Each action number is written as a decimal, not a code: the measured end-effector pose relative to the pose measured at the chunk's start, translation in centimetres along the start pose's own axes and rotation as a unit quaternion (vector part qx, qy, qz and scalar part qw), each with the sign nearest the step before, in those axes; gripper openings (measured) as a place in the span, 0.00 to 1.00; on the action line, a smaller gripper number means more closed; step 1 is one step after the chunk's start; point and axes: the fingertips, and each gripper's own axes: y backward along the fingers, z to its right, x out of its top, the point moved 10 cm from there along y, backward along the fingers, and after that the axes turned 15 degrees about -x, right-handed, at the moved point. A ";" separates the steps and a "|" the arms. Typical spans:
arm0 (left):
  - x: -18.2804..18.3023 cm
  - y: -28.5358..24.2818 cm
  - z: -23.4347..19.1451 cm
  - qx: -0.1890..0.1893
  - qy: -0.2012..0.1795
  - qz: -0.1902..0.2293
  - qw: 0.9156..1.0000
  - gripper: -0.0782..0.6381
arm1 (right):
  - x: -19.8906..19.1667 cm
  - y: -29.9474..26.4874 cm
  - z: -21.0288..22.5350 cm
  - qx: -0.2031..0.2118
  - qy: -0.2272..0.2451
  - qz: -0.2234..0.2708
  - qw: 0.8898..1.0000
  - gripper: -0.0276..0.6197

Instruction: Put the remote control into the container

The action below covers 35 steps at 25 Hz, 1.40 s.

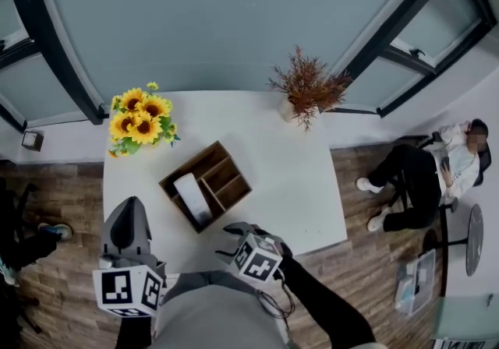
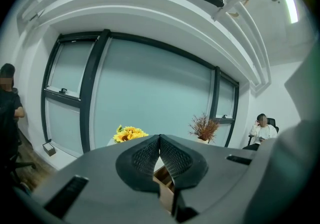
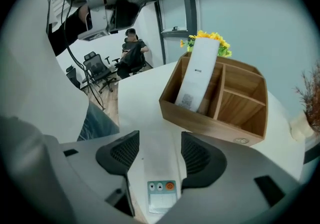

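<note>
While the right gripper (image 3: 160, 140) hangs over the near edge of the worktop (image 1: 288, 168), I read its jaws as wide apart and gripping nothing. Only a small button panel (image 3: 162, 193) at that edge shows in the gap between them. The left gripper (image 2: 160, 143) sits at the near-left corner, jaws pressed together and empty. The remote control (image 1: 192, 193) is inside the container (image 1: 228, 174). It stands on end in the long compartment on the side facing the left edge and leans against the wall. The container rests toward the middle of the worktop, turned diagonally to its edges. Sunflowers (image 1: 140, 118) occupy the far-left corner. A dried plant (image 1: 308, 90) occupies the far-right corner.
</note>
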 end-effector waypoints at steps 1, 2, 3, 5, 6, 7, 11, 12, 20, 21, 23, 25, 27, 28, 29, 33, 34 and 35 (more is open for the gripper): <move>-0.1 0.1 -0.1 0.001 0.002 0.000 1.000 0.12 | 0.1 -0.3 -0.1 0.006 0.005 -0.010 1.000 0.42; -0.1 0.1 -0.1 0.003 0.003 -0.001 1.000 0.12 | 0.1 -0.7 -0.2 0.011 0.009 -0.021 1.000 0.43; -0.2 0.2 -0.2 0.004 0.004 -0.001 1.000 0.12 | 0.2 -1.0 -0.3 0.014 0.015 -0.030 0.999 0.44; -0.3 0.3 -0.3 0.008 0.007 -0.002 1.000 0.12 | 0.2 -1.5 -0.5 0.016 0.027 -0.043 0.999 0.45; -0.3 0.3 -0.4 0.009 0.008 -0.003 1.000 0.12 | 0.3 -1.7 -0.6 0.016 0.032 -0.048 0.998 0.45; -0.4 0.4 -0.5 0.011 0.009 -0.003 1.000 0.12 | 0.3 -1.9 -0.7 0.016 0.036 -0.055 0.998 0.45; -0.6 0.6 -0.8 0.016 0.011 -0.004 1.000 0.12 | 0.1 -2.7 -1.1 0.018 0.047 -0.070 0.996 0.45; -0.6 0.6 -0.8 0.018 0.012 -0.004 1.000 0.12 | 0.1 -2.8 -1.1 0.017 0.049 -0.072 0.996 0.45; -0.7 0.7 -1.0 0.027 0.017 -0.003 0.999 0.12 | 0.5 -3.7 -1.3 0.012 0.062 -0.081 0.995 0.45; -0.7 0.7 -1.0 0.027 0.017 -0.003 0.999 0.12 | 0.4 -3.8 -1.3 0.011 0.063 -0.084 0.994 0.45; -0.8 0.7 -1.0 0.028 0.018 -0.003 0.999 0.12 | 0.4 -3.9 -1.3 0.010 0.065 -0.089 0.994 0.45; -0.8 0.7 -1.0 0.029 0.018 -0.004 0.999 0.12 | 0.4 -4.2 -1.4 0.010 0.068 -0.095 0.993 0.45; -0.9 0.6 -1.0 0.028 0.018 -0.004 0.999 0.12 | 0.4 -4.4 -1.6 0.010 0.069 -0.101 0.992 0.45; -0.9 0.6 -1.0 0.027 0.018 -0.004 0.999 0.12 | 0.5 -4.5 -1.7 0.010 0.068 -0.102 0.992 0.45; -0.9 0.6 -1.0 0.027 0.019 -0.004 0.999 0.12 | 0.5 -4.5 -1.7 0.010 0.068 -0.103 0.992 0.45; -0.9 0.5 -0.9 0.028 0.020 -0.005 0.999 0.12 | 0.7 -4.7 -1.8 0.000 0.077 -0.106 0.991 0.45; -0.9 0.5 -0.9 0.028 0.020 -0.004 0.999 0.12 | 0.7 -4.8 -1.8 -0.003 0.080 -0.109 0.991 0.45; -0.9 0.5 -1.0 0.028 0.020 -0.004 0.999 0.12 | 0.8 -4.8 -1.9 -0.005 0.083 -0.112 0.990 0.45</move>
